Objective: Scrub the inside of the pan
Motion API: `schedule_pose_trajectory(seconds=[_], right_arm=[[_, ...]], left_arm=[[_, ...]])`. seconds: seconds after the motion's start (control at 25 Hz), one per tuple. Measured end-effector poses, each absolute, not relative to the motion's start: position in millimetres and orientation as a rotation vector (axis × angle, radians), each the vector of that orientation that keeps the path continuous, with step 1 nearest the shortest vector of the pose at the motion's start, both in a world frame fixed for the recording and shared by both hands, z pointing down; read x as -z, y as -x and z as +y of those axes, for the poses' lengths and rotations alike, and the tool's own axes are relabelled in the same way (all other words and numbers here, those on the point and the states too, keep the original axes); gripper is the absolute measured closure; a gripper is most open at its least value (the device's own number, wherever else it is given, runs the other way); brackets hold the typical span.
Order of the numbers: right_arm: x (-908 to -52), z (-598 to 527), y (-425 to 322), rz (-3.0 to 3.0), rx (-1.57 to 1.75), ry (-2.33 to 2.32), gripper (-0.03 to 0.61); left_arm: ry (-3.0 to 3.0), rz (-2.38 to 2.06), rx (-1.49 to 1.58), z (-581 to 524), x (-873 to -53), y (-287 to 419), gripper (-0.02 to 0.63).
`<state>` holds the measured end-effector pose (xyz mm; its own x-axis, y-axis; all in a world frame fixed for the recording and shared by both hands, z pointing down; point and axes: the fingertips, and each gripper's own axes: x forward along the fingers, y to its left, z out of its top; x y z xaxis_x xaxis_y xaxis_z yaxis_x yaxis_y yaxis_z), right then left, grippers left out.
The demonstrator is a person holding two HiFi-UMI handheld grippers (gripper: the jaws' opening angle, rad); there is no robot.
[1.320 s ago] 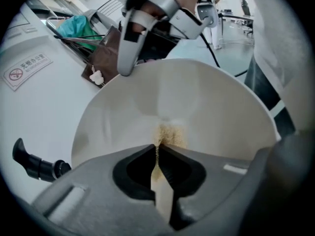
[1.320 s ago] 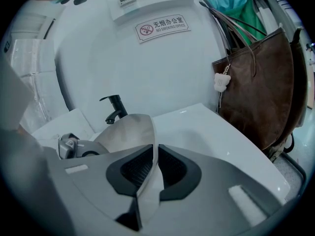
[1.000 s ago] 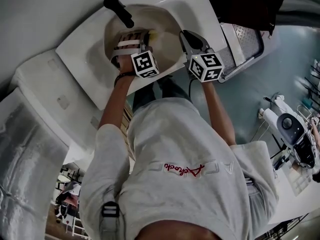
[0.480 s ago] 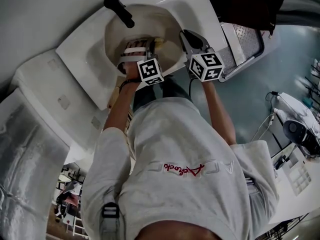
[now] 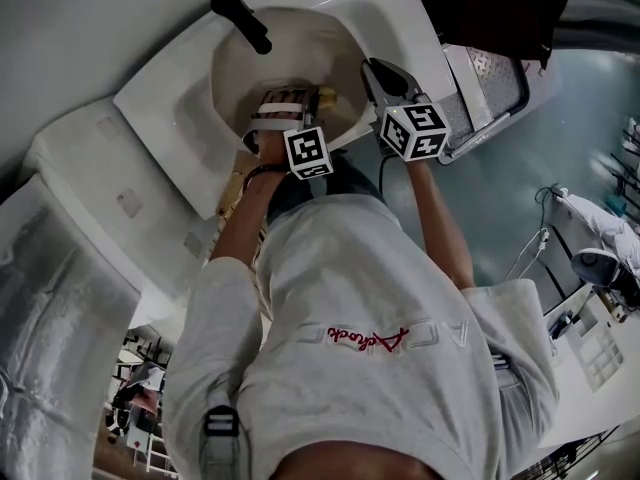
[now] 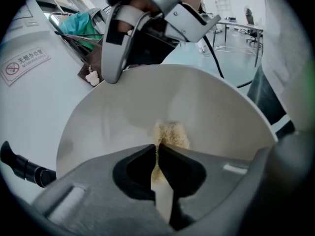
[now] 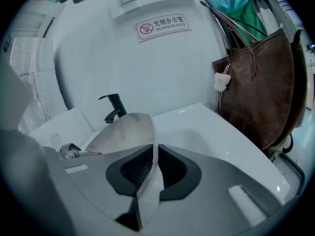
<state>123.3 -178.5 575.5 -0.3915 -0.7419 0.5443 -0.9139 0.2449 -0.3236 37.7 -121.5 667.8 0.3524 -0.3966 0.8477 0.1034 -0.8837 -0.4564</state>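
A pale, round pan (image 5: 300, 53) sits in the white sink basin, and its smooth inside (image 6: 138, 107) fills the left gripper view. My left gripper (image 6: 158, 149) is shut on a yellow sponge (image 6: 171, 134) that presses on the pan's inner wall; from the head view this gripper (image 5: 300, 98) reaches into the pan with the sponge (image 5: 326, 96) at its tip. My right gripper (image 7: 153, 149) is shut on the pan's thin rim (image 7: 153, 132), on the pan's right side (image 5: 372, 68). It also shows at the top of the left gripper view (image 6: 123, 38), clamped on the rim.
A black faucet (image 5: 240, 20) stands at the basin's far edge (image 7: 114, 108). The white sink counter (image 5: 170, 118) surrounds the basin. A brown bag (image 7: 256, 92) hangs at the right below green cloth (image 7: 236, 4). A no-smoking sign (image 7: 162, 26) is on the wall.
My left gripper has slid the sponge to the right and closer to the person inside the pan. The right gripper has stayed on the rim.
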Motion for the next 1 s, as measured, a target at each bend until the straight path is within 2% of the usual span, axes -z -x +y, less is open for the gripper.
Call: schedule_pose_trajectory(seconds=[0.72,1.0], right_arm=[[-576,-179,-123,-2.249,-0.887,-1.523,0.536],[-576,-178,-124,-2.25,-0.896,-1.519,0.536]], left_arm=[[2.212,0.7,1.534,-228,-648,-25,0.595],[2.203,0.748,1.547,-237,-648,-28,0.595]])
